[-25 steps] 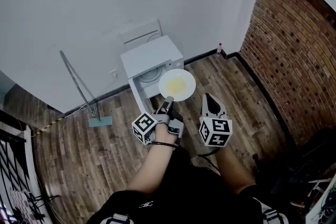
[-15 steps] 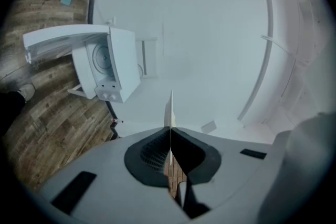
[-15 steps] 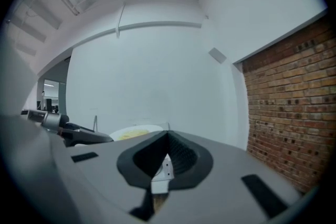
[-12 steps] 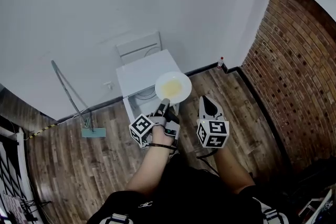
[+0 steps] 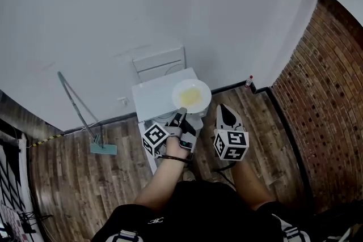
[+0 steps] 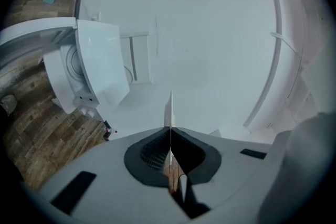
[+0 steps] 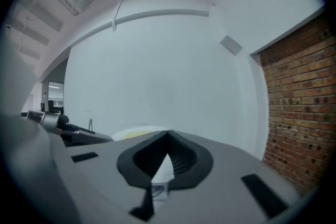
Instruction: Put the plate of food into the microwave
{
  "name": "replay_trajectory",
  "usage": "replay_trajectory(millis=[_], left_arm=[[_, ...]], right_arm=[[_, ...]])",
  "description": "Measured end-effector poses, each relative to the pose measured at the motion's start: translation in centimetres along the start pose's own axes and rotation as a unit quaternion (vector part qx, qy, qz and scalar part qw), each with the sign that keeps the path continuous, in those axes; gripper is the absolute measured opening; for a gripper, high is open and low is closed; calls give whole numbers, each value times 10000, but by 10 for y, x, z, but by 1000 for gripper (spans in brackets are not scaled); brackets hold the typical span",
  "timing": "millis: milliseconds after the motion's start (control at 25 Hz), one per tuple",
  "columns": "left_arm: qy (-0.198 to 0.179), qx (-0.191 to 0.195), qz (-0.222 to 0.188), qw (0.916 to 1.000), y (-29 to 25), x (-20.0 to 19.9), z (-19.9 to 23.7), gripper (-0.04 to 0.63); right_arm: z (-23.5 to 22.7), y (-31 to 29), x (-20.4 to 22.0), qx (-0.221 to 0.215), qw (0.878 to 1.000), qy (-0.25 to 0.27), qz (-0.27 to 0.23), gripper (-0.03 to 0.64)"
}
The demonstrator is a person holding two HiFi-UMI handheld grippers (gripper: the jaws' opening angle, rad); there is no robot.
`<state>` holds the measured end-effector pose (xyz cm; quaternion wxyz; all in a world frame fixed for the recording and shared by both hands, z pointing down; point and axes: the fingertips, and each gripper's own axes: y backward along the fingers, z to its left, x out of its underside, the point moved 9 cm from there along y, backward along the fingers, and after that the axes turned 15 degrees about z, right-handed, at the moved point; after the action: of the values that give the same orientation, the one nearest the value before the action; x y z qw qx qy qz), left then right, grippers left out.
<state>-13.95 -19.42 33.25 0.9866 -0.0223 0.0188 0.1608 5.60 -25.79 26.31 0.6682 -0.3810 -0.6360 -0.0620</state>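
Here, round white plate (image 5: 204,94), yellow food (image 5: 190,96), rim pinched by left tool (image 5: 182,112), right tool (image 5: 223,106) closed, empty

white plate (image 5: 201,102), yellow food (image 5: 191,96), red-brown brick wall (image 5: 332,93), brown wood-grain floor (image 5: 74,184), black-and-white square-marked cubes (image 5: 231,144)

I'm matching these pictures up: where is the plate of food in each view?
Head view: plate at centre, held by left gripper.
Left gripper view: plate edge-on, centre, between its jaws.
Right gripper view: plate low, left of centre.
Shared landmark: white wall.
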Motion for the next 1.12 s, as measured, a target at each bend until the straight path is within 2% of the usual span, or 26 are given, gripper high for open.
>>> replay_trajectory(millis=[320, 480, 640, 800, 880, 1120], left_arm=[[19, -53, -586, 9983, 0, -31, 2, 8], [113, -56, -1000, 9949, 1, -37, 6, 8], [160, -106, -1545, 9878, 3, -40, 6, 8], [38, -36, -1988, 9800, -6, -43, 4, 8], [28, -1, -2172, 9761, -9, -39, 9, 8], [320, 6, -2569, 9659, -13, -15, 31, 9]], right_arm=[[12, -56, -16, -641, 9975, 239, 159, 6], [20, -83, -27, -1111, 9926, 468, 143, 6], [24, -105, -38, -1643, 9837, 701, 226, 6], [20, -127, -45, -2071, 9747, 796, 286, 5], [16, -136, -40, -2230, 9706, 831, 370, 6], [12, -161, -13, -2568, 9607, 858, 621, 6]])
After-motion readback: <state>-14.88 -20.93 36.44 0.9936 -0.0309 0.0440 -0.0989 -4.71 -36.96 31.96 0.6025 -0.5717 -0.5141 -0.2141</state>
